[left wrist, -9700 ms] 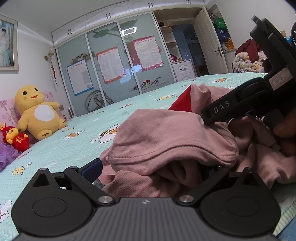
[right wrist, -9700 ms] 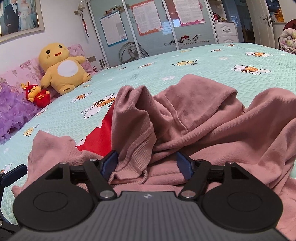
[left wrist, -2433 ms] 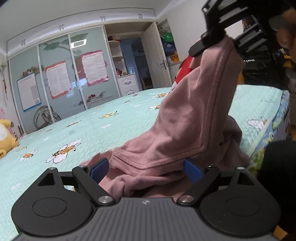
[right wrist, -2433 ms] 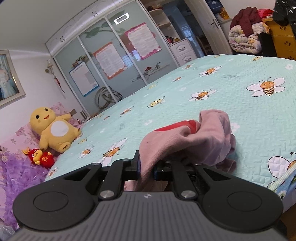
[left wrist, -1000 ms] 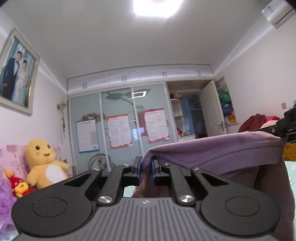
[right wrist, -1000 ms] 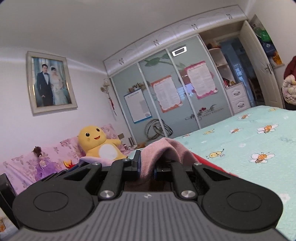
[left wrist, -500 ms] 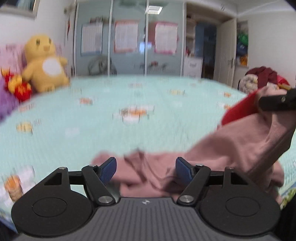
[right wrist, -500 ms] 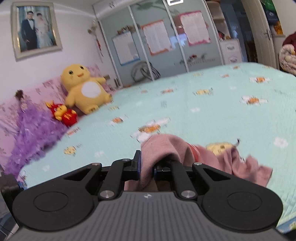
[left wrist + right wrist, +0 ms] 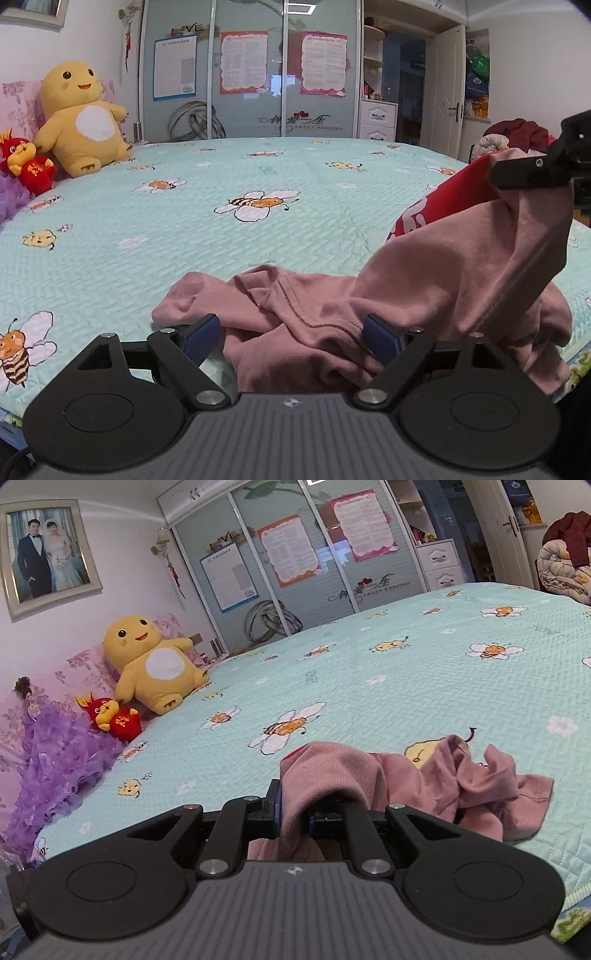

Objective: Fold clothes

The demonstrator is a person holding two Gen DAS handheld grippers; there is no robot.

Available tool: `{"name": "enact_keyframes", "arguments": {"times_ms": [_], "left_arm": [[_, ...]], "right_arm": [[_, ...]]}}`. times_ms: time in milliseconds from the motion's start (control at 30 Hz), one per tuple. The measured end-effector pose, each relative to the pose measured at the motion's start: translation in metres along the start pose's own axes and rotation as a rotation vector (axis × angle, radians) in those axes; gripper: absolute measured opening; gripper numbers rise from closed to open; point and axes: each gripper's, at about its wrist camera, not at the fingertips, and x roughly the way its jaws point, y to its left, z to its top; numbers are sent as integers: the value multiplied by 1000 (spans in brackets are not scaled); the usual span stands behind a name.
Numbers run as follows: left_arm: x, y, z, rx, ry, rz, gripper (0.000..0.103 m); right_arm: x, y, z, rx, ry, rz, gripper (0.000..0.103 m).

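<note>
Holding the pink garment (image 9: 424, 295) raised above the bed (image 9: 184, 221), the right gripper (image 9: 293, 818) jaws clench its edge so the cloth hangs out; the left gripper (image 9: 291, 338) jaws stand released around its crumpled part.

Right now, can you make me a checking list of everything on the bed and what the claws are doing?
Surface: mint quilted bedspread with bee prints, mostly bare.
Job's things: crumpled pink cotton garment with red lining, one end lifted.
Clutter: yellow plush toy, small red plush toy, purple frilly fabric at the head end.
Claws: left claw open, astride the garment; right claw shut on it.
Cables: nothing seen.
Surroundings: sliding glass wardrobe doors, framed photo.
</note>
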Motion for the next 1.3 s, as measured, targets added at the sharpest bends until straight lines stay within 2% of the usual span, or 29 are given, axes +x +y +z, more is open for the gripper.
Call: {"name": "enact_keyframes", "arguments": {"times_ms": [200,667,1167,1267,1300], "left_arm": [[4,-2,1,-4,15,1,90],[25,-1,-3,0,119,7,95],[29,0,-4,-17,147,3,100],[28,0,-5,-20,141,-1,100],[28,0,-5,-21,139,-3,100]], "right_arm": [[4,6,3,-17,3,5,16],[32,-3,-10,-5,31,0,16],[41,1,-9,-7,51,5,17],[39,5,-6,-2,51,25,24],[39,6,-6,-1,51,31,36]]}}
